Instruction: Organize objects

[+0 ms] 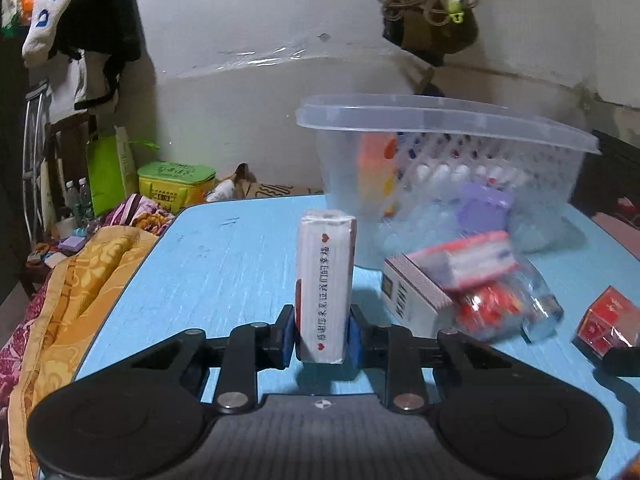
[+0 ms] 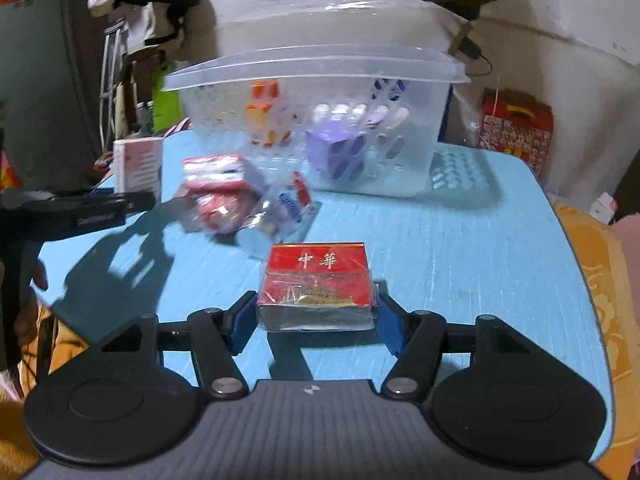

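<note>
My left gripper (image 1: 322, 332) is shut on a slim white box (image 1: 325, 284) with red hearts and a line of print, held upright just above the blue table (image 1: 224, 264). My right gripper (image 2: 316, 312) is shut on a red cigarette pack (image 2: 318, 284) with gold characters, its blue pads pressing both sides. The white box (image 2: 138, 164) and the left gripper show at the left of the right wrist view. The red pack (image 1: 608, 320) shows at the right edge of the left wrist view.
A clear lidded plastic bin (image 2: 312, 120) with small items stands at the back of the table. A pile of packets in clear wrap (image 2: 244, 200) and a white box (image 1: 412, 292) lie in front of it. Orange bedding (image 1: 72, 288) borders the table's left side.
</note>
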Demonstrator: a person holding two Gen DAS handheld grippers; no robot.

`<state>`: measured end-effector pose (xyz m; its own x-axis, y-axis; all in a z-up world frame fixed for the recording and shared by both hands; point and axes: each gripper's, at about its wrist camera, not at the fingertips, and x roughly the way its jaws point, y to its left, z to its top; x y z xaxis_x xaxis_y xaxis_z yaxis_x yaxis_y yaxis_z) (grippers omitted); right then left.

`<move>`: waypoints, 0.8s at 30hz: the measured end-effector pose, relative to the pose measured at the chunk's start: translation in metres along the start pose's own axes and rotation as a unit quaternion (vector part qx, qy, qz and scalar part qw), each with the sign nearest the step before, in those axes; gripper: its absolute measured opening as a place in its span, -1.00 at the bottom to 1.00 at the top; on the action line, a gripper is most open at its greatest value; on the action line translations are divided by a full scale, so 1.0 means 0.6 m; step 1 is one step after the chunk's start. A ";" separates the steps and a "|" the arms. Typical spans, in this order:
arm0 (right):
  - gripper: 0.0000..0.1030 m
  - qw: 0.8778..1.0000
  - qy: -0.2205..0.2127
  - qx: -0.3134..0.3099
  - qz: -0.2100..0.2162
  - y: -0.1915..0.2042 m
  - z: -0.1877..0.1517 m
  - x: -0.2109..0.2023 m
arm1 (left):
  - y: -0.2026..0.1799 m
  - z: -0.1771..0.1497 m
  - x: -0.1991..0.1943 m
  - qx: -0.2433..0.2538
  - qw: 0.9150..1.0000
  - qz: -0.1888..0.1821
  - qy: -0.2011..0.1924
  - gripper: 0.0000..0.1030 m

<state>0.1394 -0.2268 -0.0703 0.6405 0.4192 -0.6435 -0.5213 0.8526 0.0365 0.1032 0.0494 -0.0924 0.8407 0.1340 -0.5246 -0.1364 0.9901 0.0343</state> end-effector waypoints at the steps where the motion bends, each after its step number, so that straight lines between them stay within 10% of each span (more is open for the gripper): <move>1: 0.27 1.000 -0.003 -0.002 0.000 0.002 0.000 -0.005 | 0.000 -0.002 -0.005 0.003 1.000 -0.001 -0.002 -0.41; 24: 0.26 0.999 0.000 0.026 0.022 -0.007 -0.010 -0.027 | 0.023 -0.034 -0.084 0.003 0.995 -0.095 -0.031 -0.42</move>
<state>0.1280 -0.2393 -0.0648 0.6169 0.4574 -0.6405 -0.5197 0.8479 0.1049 0.0481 0.0554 -0.0829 0.8816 -0.0533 -0.4690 0.0308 0.9980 -0.0555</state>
